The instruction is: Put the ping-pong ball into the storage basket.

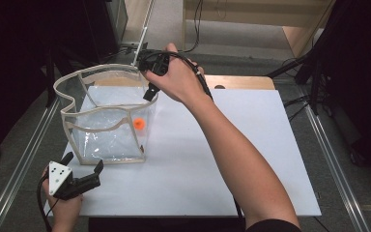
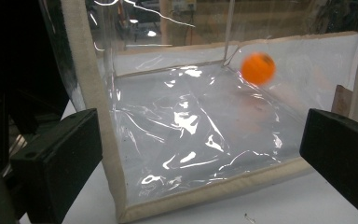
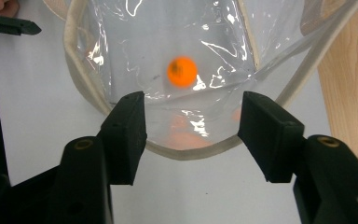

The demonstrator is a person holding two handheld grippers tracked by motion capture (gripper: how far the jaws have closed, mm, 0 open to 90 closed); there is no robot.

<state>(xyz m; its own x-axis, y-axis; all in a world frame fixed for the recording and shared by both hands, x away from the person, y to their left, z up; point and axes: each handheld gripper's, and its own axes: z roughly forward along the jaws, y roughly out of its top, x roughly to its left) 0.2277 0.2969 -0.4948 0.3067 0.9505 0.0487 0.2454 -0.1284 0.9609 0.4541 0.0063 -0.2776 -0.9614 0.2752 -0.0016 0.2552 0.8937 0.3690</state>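
Observation:
A clear plastic bag (image 1: pixel 107 141) with beige trim stands open on the white board (image 1: pixel 232 145). An orange ball (image 1: pixel 138 124) shows blurred inside it, near its right wall. It is also blurred in both gripper views (image 2: pixel 258 68) (image 3: pixel 182 72) and hangs above the bag's floor. My right gripper (image 1: pixel 150 92) hovers over the bag's right rim (image 3: pixel 186 154), open (image 3: pixel 191 116) with nothing between its jaws, looking down on the ball. My left gripper (image 1: pixel 84 162) sits low at the bag's front left corner (image 2: pixel 93 93), open (image 2: pixel 200 140) and empty, with the bag's front face between its jaws farther off.
A wooden tabletop (image 1: pixel 241 82) shows beyond the board's far edge. Metal rails (image 1: pixel 34 140) run along both sides. Cables and dark stands (image 1: pixel 319 53) lie on the floor behind. The board's right half is bare.

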